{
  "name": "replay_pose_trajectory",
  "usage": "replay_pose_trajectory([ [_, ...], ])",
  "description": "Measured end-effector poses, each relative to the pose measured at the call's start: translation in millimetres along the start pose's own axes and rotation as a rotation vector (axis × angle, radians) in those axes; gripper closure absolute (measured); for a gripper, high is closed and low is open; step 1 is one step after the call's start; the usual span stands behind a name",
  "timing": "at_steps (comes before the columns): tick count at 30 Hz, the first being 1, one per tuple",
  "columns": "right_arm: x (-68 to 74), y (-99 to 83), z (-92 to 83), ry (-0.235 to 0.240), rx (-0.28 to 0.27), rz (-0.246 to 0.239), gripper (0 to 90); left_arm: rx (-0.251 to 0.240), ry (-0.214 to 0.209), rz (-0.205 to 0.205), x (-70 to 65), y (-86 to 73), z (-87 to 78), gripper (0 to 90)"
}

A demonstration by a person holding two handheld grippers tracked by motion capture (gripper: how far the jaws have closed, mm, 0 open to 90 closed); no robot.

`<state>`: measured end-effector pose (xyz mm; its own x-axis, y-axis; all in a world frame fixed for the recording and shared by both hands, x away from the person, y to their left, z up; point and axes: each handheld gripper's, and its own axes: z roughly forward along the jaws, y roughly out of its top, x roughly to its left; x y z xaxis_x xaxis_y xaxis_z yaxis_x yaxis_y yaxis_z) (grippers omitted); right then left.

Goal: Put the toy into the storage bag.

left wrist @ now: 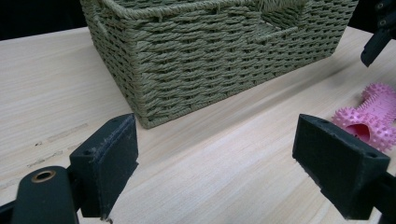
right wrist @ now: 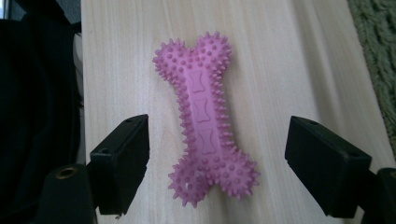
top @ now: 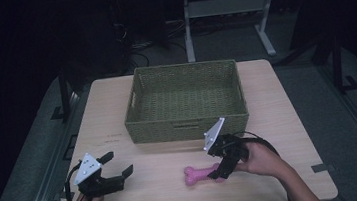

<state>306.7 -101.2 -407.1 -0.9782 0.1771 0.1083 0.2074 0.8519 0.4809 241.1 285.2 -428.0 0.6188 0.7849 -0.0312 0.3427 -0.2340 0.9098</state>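
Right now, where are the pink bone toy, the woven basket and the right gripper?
pink bone toy (right wrist: 204, 112): right gripper view, middle of its shaft.
woven basket (top: 187, 127): high view, near front wall.
right gripper (right wrist: 217, 175): right gripper view, midway between its open jaws.

Pink bone toy (top: 199, 174): 3 o'clock end hidden under right gripper (top: 223, 172) in high view. Basket (left wrist: 219, 51) cut by top edge in left gripper view; toy cut at 3 o'clock edge.

the basket (top: 187, 122) is olive green, in a woven rope pattern. the bone toy (right wrist: 203, 119) is pink, studded with small spikes, three pressed shapes down its middle. the table (top: 279, 120) is pale wood grain. both grippers' jaws are black.
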Motion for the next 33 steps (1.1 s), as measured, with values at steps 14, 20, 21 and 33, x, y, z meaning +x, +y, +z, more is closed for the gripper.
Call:
replay_pose_trajectory([
  [14, 5.7, 9.5, 20.8, 0.006, 0.043, -0.038, 30.8, 0.002, 0.0, 0.002, 0.1, -0.1, -0.9, 13.8],
  [20, 7.2, 10.6, 30.6, 0.005, 0.076, -0.048, 37.9, -0.005, 0.002, -0.005, 1.5, -0.3, -2.1, 13.9],
  [21, 7.2, 10.6, 30.6, 0.005, 0.076, -0.048, 37.9, -0.004, 0.001, -0.004, 1.2, -0.3, -1.9, 13.9],
  [33, 8.7, 13.6, 39.4, -0.014, 0.106, -0.079, 48.0, -0.002, 0.0, -0.006, 1.4, -0.5, -1.9, 13.9],
])
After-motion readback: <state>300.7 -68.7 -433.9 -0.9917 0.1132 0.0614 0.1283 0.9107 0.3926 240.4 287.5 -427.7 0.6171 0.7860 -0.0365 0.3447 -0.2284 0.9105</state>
